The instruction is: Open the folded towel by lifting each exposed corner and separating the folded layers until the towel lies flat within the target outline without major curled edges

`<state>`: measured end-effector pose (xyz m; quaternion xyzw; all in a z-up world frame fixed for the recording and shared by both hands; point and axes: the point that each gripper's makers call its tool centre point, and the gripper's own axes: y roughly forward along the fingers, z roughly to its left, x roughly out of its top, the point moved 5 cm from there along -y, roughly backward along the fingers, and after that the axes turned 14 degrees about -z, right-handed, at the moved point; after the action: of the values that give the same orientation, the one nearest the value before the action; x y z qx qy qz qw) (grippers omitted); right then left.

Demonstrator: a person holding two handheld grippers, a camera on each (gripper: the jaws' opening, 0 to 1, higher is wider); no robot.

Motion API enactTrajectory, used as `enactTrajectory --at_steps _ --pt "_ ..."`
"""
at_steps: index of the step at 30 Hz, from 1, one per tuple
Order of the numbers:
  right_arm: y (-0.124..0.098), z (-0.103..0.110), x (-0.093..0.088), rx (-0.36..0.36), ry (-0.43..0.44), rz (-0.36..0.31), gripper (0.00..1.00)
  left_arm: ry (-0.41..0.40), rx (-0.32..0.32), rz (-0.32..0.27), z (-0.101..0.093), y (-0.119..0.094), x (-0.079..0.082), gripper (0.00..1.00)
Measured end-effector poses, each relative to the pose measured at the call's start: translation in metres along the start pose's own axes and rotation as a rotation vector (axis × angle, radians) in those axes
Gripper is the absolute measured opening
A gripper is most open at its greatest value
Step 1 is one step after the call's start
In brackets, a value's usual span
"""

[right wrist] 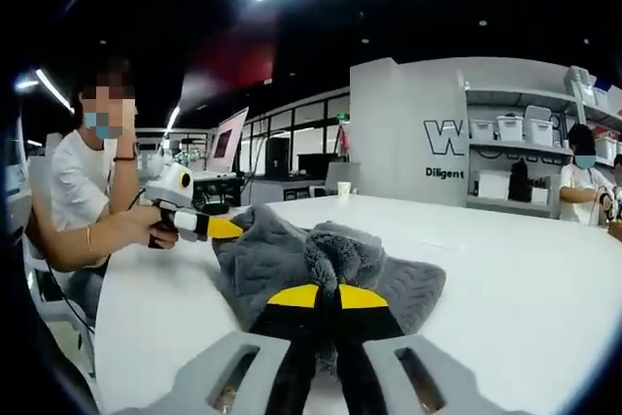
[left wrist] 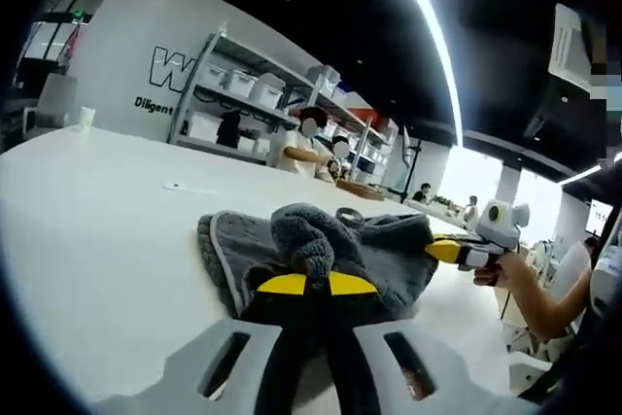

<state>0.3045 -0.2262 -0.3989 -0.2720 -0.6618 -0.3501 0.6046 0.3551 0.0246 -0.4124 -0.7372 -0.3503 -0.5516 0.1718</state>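
Jaws of both grippers are closed on the grey towel [left wrist: 321,245]: left gripper [left wrist: 316,284] pinches a bunched fold at lower centre, right gripper [right wrist: 326,295] likewise in its view. Towel lies crumpled on the white bench [left wrist: 97,240], mid-frame.

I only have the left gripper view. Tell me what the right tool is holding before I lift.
Observer: In the right gripper view, the right tool is shut on a raised bunch in the middle of the grey towel.
Operator: Now report the towel beside that tool.
Observer: To the right of its jaws in that view, the towel lies spread flat on the white table, with no curl at the edge.
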Motion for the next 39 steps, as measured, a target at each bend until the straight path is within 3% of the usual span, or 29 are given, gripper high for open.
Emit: enactTrajectory --at_steps 10,24,29,31,33,39 --pt "-0.020 0.019 -0.010 0.018 0.013 0.027 0.00 0.004 0.020 0.031 -0.010 -0.029 -0.017 0.02" --pt "-0.042 0.041 -0.019 0.017 0.000 0.054 0.00 0.051 0.032 0.062 -0.021 -0.048 -0.028 0.02" --pt "-0.051 0.047 -0.021 0.013 -0.009 0.051 0.00 0.104 0.016 0.061 -0.026 -0.056 -0.033 0.02" --pt "-0.055 0.048 -0.023 0.008 -0.006 0.051 0.00 0.183 -0.020 0.043 -0.030 -0.059 -0.034 0.02" --pt "-0.058 0.050 -0.026 0.003 0.003 0.049 0.00 0.256 -0.032 0.065 -0.033 -0.062 -0.035 0.03" --pt "-0.065 0.055 -0.028 -0.006 0.011 0.055 0.00 0.249 -0.038 0.069 -0.037 -0.066 -0.036 0.03"
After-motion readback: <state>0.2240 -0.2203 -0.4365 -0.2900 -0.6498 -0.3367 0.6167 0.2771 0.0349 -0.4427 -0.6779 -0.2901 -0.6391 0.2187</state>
